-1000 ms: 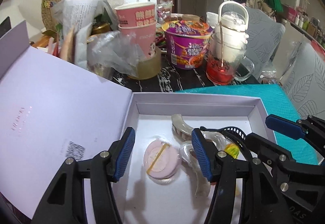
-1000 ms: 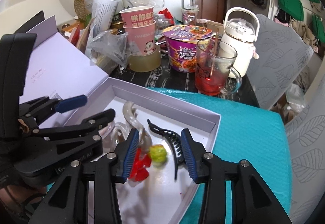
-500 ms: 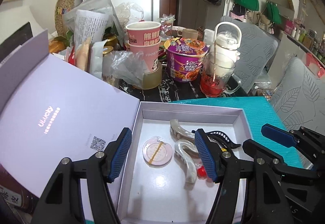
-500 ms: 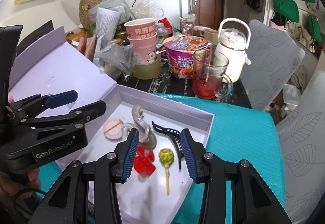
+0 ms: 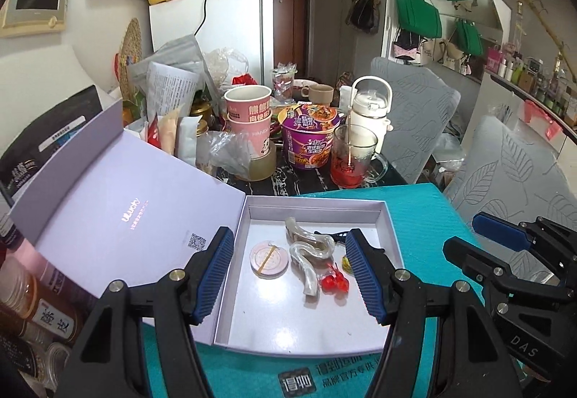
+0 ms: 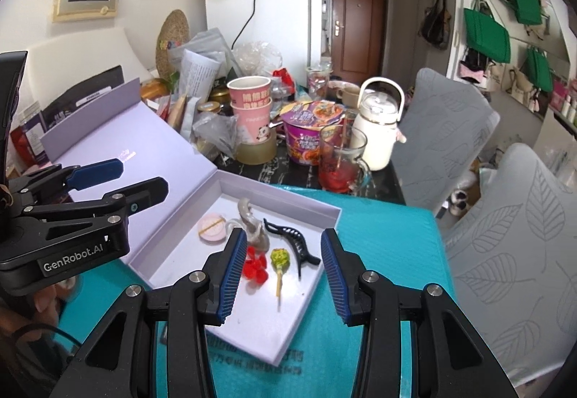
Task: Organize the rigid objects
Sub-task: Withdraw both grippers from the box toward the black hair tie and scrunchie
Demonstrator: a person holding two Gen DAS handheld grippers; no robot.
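An open lilac box (image 5: 380,214) (image 6: 317,208) lies on a teal mat. Inside are a pink round compact (image 5: 269,258) (image 6: 212,233), pearly curved hair clips (image 5: 310,253) (image 6: 251,221), a black claw clip (image 6: 294,242), a red clip (image 5: 335,283) (image 6: 255,268) and a green lollipop (image 6: 280,259). My left gripper (image 5: 290,275) is open and empty, raised above the box's near side. My right gripper (image 6: 281,275) is open and empty, raised above the box's right part.
The box lid (image 5: 119,203) leans open to the left. Behind the box stand pink paper cups (image 5: 249,116), a purple noodle bowl (image 5: 310,136), a glass mug with red drink (image 5: 351,160), a white kettle (image 5: 369,113) and plastic bags. Grey chairs (image 6: 443,131) stand on the right.
Both grippers have pulled back and up from the box, so the box looks smaller and farther. Both stay open. The things in the box have not moved.
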